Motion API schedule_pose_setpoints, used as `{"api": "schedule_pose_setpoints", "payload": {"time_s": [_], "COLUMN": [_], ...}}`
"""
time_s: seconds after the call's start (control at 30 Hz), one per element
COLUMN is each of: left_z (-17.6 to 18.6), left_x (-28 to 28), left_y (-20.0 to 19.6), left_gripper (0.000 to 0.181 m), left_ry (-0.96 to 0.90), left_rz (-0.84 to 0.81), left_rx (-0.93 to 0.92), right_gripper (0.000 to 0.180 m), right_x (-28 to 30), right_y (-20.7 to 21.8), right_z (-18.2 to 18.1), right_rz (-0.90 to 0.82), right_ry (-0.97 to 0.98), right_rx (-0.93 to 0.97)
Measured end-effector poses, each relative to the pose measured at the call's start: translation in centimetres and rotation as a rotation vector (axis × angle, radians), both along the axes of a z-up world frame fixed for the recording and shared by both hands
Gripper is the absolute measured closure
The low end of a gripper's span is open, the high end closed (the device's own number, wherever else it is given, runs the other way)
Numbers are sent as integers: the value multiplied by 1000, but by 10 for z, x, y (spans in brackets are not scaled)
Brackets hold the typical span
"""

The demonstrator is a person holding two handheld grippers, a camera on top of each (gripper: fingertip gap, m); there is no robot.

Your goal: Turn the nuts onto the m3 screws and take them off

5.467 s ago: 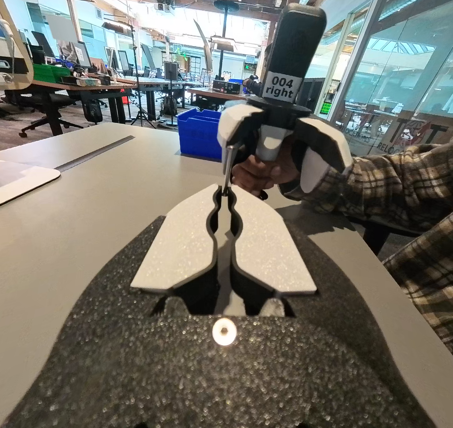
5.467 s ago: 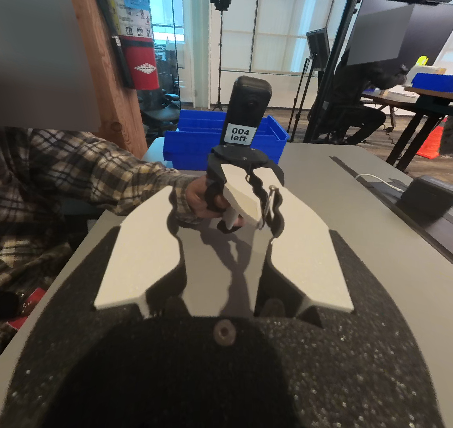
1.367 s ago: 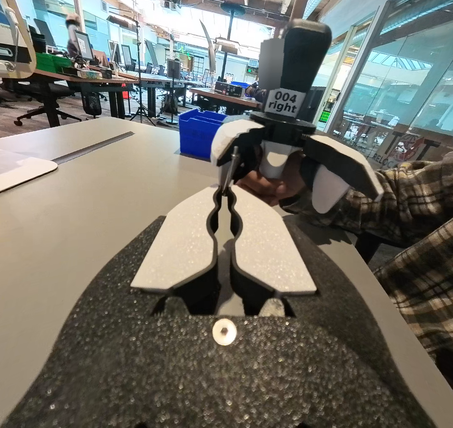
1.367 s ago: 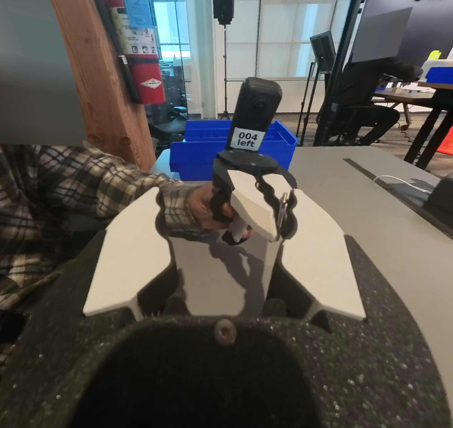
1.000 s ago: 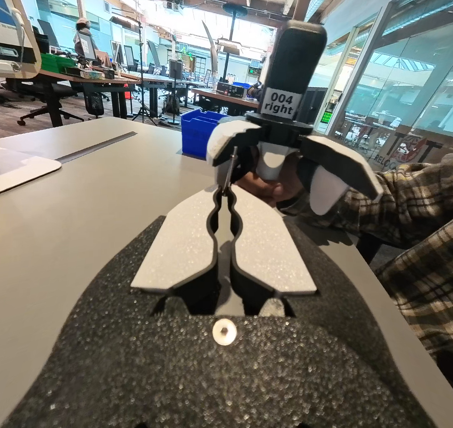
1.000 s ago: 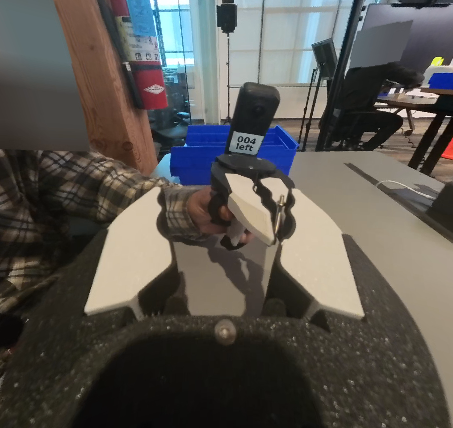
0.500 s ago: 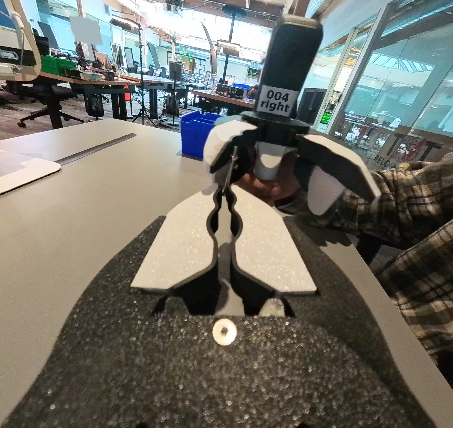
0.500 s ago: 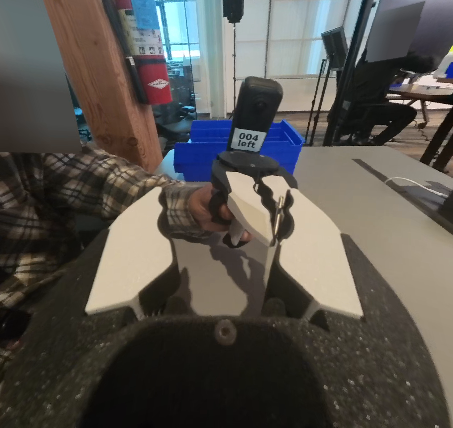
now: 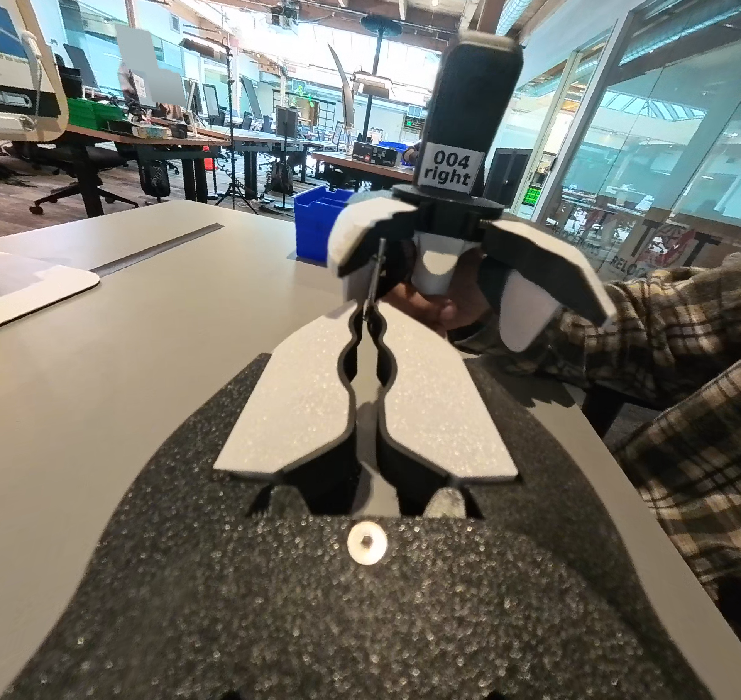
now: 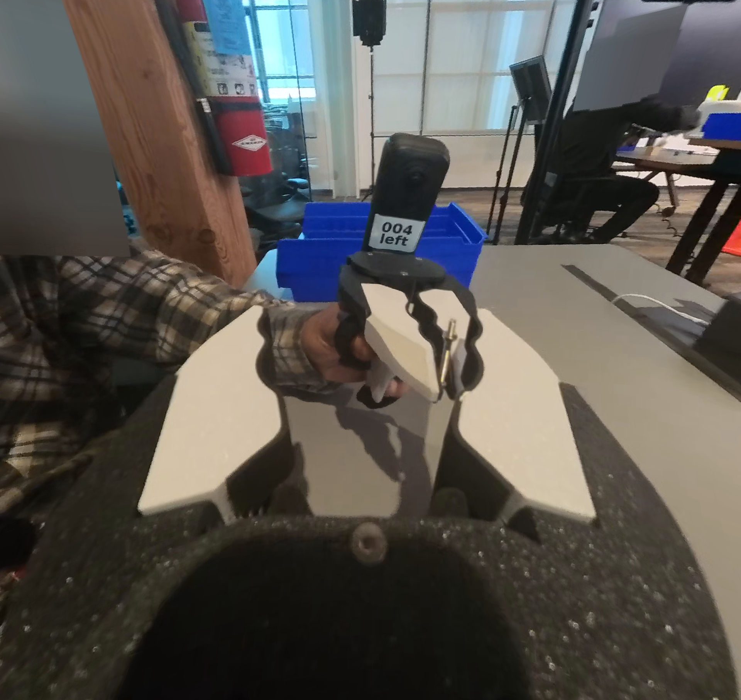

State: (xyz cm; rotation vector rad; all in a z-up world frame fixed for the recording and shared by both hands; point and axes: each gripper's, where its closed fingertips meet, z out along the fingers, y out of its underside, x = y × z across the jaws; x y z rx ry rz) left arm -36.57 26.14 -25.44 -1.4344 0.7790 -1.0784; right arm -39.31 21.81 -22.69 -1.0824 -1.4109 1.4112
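our left gripper (image 9: 367, 315) had its white fingers (image 9: 304, 400) pressed together on the lower end of the m3 screw (image 9: 375, 275) — the thin metal shaft stood up from its tips, tilted slightly. we saw the same clamp from the right wrist view, where the screw (image 10: 446, 354) sat pinched at the left gripper (image 10: 443, 394), head uppermost. our right gripper (image 10: 369, 364) was spread wide, its fingers (image 10: 212, 412) well apart and holding nothing, one finger just beside the screw. we could not make out a nut on the shaft. beyond both grippers a blue bin (image 10: 320, 263) sat on the grey table (image 9: 140, 319).
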Motion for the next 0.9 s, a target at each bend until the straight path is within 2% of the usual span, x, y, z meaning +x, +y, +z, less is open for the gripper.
{"api": "schedule_pose_setpoints", "payload": {"time_s": [0.37,0.67,0.9], "left_z": [0,-1,-3], "left_x": [2,2,2], "left_y": [-1,0,1], "left_gripper": [177,177,177], "left_ry": [-1,0,1], "left_rz": [-2,-2,-4], "left_rx": [-1,-4,-17], "right_gripper": [89,87,90], "right_x": [29,4,27], "right_y": [-1,-4,0], "right_z": [0,-2,-3], "right_rz": [-70,-9,-83], "right_ry": [19,-4,17], "right_rx": [2,-10,-2]}}
